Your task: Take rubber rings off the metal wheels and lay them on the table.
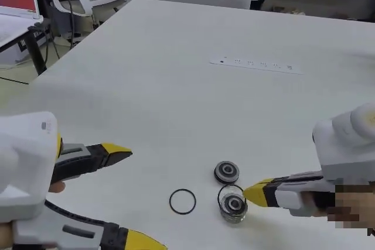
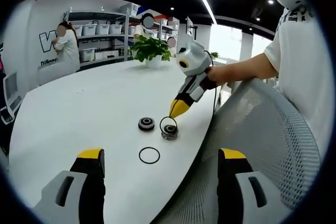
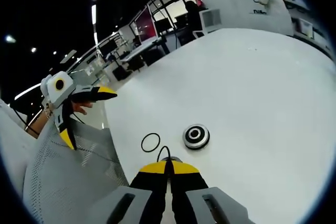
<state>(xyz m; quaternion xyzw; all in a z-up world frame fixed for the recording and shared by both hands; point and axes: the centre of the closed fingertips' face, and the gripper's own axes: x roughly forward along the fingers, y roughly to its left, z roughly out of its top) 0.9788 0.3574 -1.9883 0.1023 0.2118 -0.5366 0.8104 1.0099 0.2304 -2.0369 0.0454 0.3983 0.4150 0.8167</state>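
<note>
Right claw (image 1: pixel 246 193) pinched on rubber ring (image 1: pixel 229 186) at metal wheel (image 1: pixel 234 205), left claw (image 2: pixel 160 154) wide open, empty

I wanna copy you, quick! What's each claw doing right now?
Left claw: open, holding nothing.
Right claw: closed, pinching a rubber ring.

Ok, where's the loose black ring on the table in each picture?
Head view: loose ring at bottom middle, down-left of the flat wheel.
Left gripper view: ring low middle, below that wheel.
Right gripper view: ring below centre, left of the wheel.
Shared landmark: the flat wheel.
</note>
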